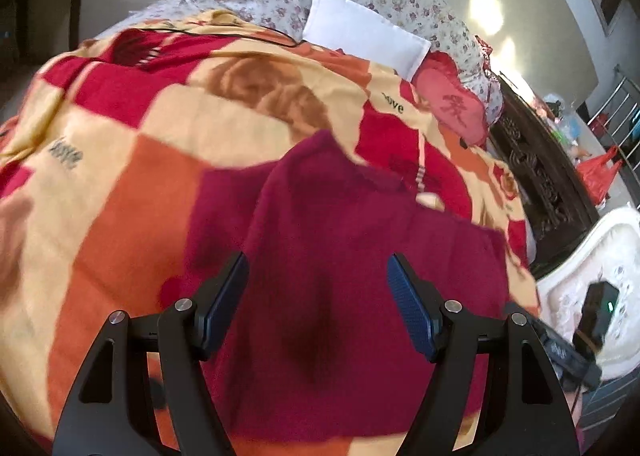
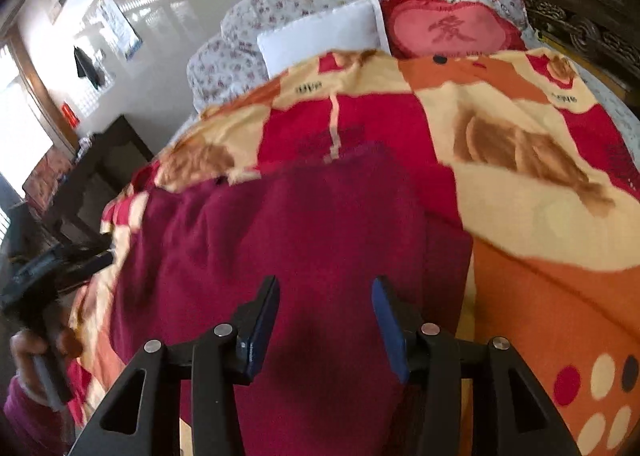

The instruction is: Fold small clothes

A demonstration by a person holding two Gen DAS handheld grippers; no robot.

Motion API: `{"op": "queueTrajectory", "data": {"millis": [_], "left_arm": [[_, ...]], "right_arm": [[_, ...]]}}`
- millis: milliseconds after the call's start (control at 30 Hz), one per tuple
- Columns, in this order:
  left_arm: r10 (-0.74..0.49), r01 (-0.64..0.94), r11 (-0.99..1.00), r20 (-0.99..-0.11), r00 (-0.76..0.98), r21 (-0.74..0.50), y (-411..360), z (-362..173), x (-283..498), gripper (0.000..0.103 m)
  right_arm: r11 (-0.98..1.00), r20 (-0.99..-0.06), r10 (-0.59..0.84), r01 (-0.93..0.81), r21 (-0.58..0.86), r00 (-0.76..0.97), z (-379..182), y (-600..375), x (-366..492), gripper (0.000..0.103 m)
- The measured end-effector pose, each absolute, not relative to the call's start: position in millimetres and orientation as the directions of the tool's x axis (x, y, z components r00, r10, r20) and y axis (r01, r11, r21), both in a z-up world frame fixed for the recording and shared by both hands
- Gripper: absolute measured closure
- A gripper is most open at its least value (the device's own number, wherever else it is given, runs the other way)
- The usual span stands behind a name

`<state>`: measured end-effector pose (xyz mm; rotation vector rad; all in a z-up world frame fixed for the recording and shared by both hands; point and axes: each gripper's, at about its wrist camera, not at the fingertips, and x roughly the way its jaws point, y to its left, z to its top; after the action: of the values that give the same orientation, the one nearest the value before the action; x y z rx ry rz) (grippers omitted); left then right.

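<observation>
From your left wrist, the blanket (image 1: 120,175) carries the word "love" printed twice, once at the left and once near the pink cushion (image 1: 452,103), which bears a single red character. Your left claw (image 1: 318,276) tilts down over the maroon garment (image 1: 340,256), which lies spread on the blanket on the bed. Its jaws stand wide, released, with nothing between the blue pads (image 1: 408,304); the motion blur leaves it unclear whether the tips touch the cloth.

From your right wrist, the same character shows on the cushion (image 2: 448,31); the dark print on the blanket (image 2: 540,175) is too smeared to read. Your right claw (image 2: 325,288) points down at the garment (image 2: 280,256), jaws partly apart and gripping nothing. At the left edge your left hand (image 2: 36,348) holds the other claw's handle.
</observation>
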<state>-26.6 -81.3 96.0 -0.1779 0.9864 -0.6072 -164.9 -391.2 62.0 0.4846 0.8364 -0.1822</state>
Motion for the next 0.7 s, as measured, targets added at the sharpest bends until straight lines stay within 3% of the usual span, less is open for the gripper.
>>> {"op": "queueTrajectory", "data": {"millis": [233,700], "left_arm": [[-0.522,0.388,0.842,-0.748,0.411,-0.375,-43.9,80.8,-57.8,0.031],[-0.500,0.372,0.848,-0.804,0.323,-0.378,-36.0,24.0,-74.8,0.031]], "right_arm": [[0.846,-0.754,0.057,0.369,0.385,0.655,60.1,-385.7,-167.3,0.056],[0.906,-0.742,0.280,0.088,0.415,0.610,75.6,-270.8,-89.5,0.055]]}}
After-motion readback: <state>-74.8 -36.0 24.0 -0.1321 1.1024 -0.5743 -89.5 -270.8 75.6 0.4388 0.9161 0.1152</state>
